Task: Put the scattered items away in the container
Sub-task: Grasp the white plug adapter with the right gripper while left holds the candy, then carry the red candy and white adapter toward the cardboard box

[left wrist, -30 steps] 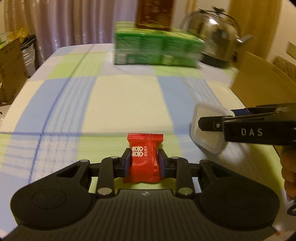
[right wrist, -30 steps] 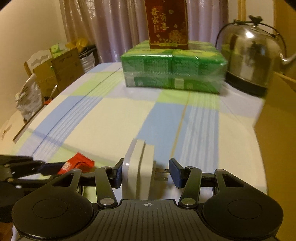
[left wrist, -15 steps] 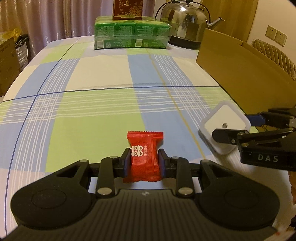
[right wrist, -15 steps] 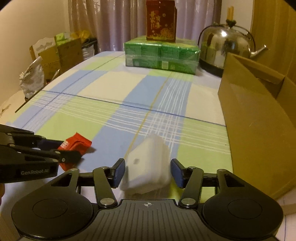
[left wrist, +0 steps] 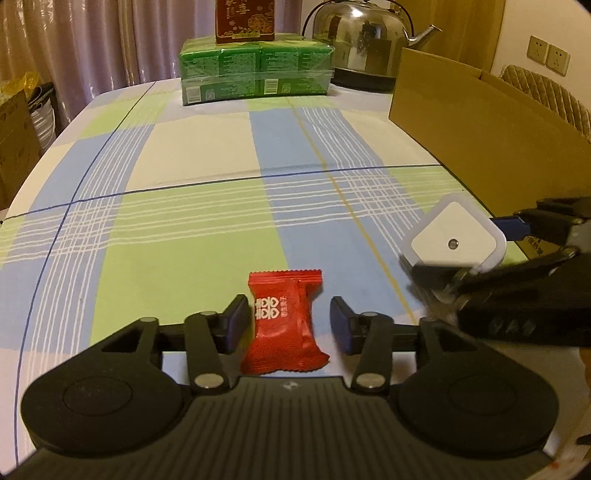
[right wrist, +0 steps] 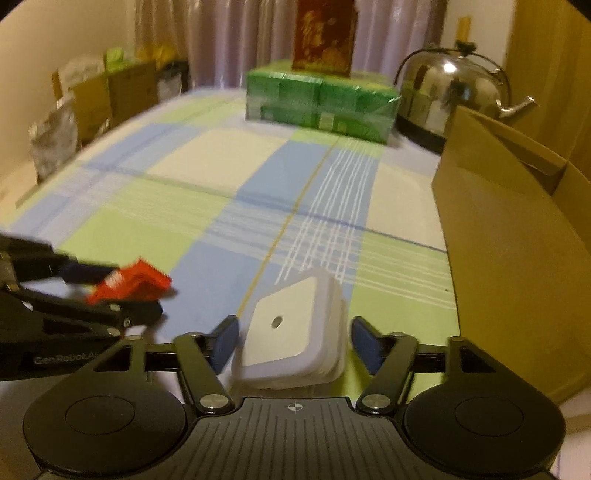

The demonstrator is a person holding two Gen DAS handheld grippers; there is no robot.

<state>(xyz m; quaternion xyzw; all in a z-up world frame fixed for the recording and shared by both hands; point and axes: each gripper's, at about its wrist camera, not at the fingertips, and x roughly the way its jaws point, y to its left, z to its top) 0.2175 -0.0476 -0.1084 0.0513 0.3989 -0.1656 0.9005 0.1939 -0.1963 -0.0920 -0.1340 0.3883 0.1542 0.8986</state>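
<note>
A red candy packet stands between the fingers of my left gripper, which is open; a gap shows beside the right pad. The right wrist view shows that packet blurred, low on the left. A white square plug-in device leans between the spread fingers of my right gripper, also open. From the left wrist view the device is at the right. The open brown cardboard box stands along the table's right side, just right of the right gripper.
A wrapped block of green packs with a red carton on top sits at the table's far end, beside a steel kettle. Cardboard boxes and bags stand past the left edge. A checked cloth covers the table.
Both grippers were shut on their items and have now spread their fingers. Both have come lower and nearer the table's near end. The white device has tipped to face upward.
</note>
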